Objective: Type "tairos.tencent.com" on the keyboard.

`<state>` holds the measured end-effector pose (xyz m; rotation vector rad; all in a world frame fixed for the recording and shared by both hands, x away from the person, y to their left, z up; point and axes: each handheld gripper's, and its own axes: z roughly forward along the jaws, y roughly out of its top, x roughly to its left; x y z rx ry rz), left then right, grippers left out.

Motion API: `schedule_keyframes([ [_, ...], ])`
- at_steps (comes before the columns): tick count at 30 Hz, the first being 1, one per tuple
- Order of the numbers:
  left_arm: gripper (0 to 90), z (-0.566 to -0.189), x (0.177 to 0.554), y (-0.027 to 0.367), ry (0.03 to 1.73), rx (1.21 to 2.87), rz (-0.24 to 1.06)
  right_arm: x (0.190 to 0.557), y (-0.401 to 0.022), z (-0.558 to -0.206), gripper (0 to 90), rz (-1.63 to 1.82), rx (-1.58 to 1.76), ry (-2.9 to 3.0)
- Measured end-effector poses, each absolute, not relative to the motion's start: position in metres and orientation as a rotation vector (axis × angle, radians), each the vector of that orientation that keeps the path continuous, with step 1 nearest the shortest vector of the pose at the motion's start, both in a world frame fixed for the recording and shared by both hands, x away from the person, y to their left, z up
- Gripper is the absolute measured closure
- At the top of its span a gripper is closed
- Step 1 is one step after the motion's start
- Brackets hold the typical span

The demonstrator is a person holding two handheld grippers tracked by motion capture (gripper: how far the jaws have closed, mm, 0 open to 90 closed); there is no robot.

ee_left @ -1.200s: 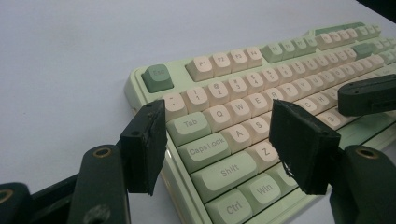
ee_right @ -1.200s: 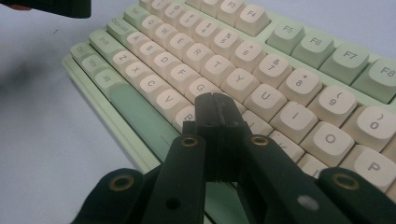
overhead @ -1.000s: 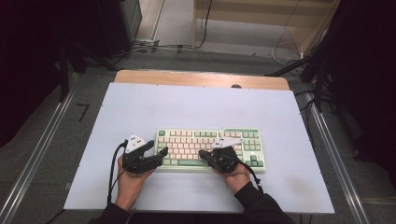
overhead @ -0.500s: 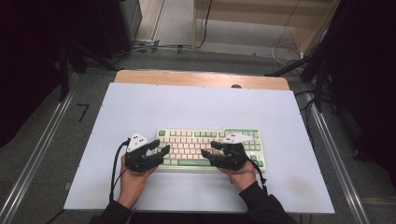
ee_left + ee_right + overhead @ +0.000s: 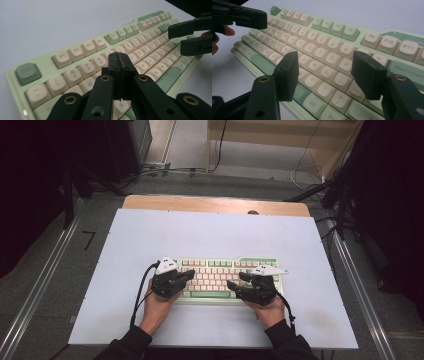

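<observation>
Your left tongs [image 5: 121, 65] have just closed, pads pressed together with nothing between, hovering over the left letter keys of the pale green and cream plastic keyboard [image 5: 220, 275]. It lies near the front of the white desk [image 5: 210, 232]; your right tongs [image 5: 325, 75] stand parted and empty above its right keys

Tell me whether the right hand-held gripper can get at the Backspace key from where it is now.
Probably yes. The right hand-held gripper hovers open over the keyboard, nothing lies between it and the Backspace key, and the left hand-held gripper is at the far end.

green-and-cream keyboard [image 5: 220, 270], pale lavender table [image 5: 210, 230]
</observation>
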<state>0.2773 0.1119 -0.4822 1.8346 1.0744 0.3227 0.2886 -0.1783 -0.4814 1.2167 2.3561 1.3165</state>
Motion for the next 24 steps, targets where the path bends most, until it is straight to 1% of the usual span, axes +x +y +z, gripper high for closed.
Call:
schedule_keyframes([
  [10, 90.0, -0.487, 0.293, 0.087, 1.043, 1.897, 0.307, 0.28, -0.199, -0.482, 37.6, 1.302, 1.288, 2.298],
  [24, 90.0, -0.492, 0.301, 0.079, 1.069, 1.936, 0.304, 0.275, -0.21, -0.481, 37.9, 1.298, 1.318, 2.267],
])
